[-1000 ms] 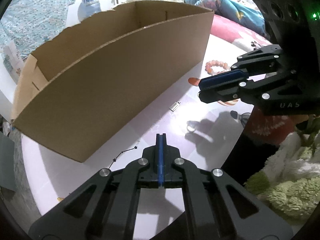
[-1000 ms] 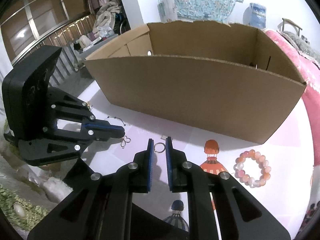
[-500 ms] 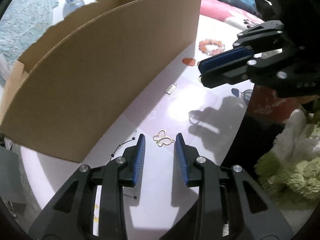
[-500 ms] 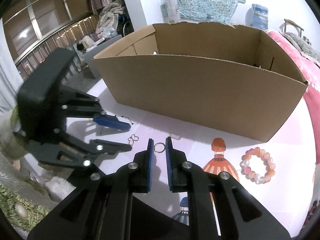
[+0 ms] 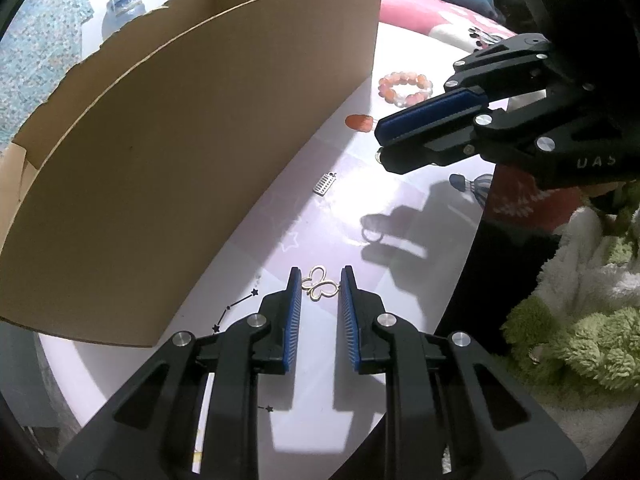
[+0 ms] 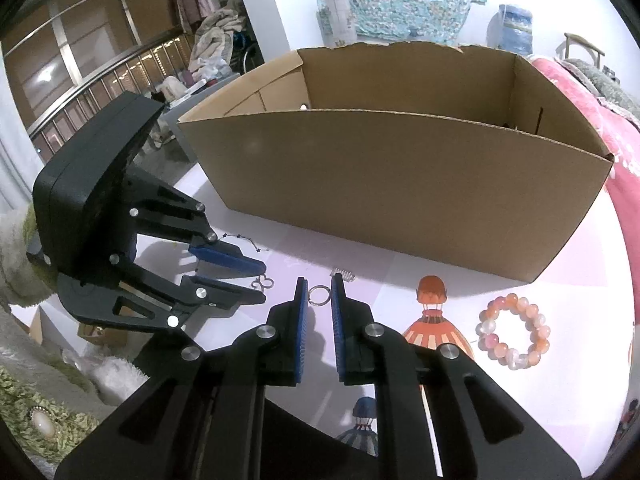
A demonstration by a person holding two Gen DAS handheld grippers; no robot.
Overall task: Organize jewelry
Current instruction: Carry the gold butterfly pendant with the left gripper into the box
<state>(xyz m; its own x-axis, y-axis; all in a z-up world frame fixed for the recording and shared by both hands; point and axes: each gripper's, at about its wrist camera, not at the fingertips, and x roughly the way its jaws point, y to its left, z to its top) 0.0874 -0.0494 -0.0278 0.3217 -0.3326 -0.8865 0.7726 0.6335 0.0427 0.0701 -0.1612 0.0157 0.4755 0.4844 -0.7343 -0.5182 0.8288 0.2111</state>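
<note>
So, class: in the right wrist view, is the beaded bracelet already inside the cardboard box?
No, the beaded bracelet lies on the table in front of the cardboard box, outside its near wall.

right tool (image 6: 319, 294): pads on ring (image 6: 319, 294) | left tool (image 6: 262, 278): butterfly charm (image 6: 263, 281) at tips | bead bracelet (image 6: 513, 332): right, on tabletop (image 6: 552, 264) | box (image 6: 400, 184): behind
</note>
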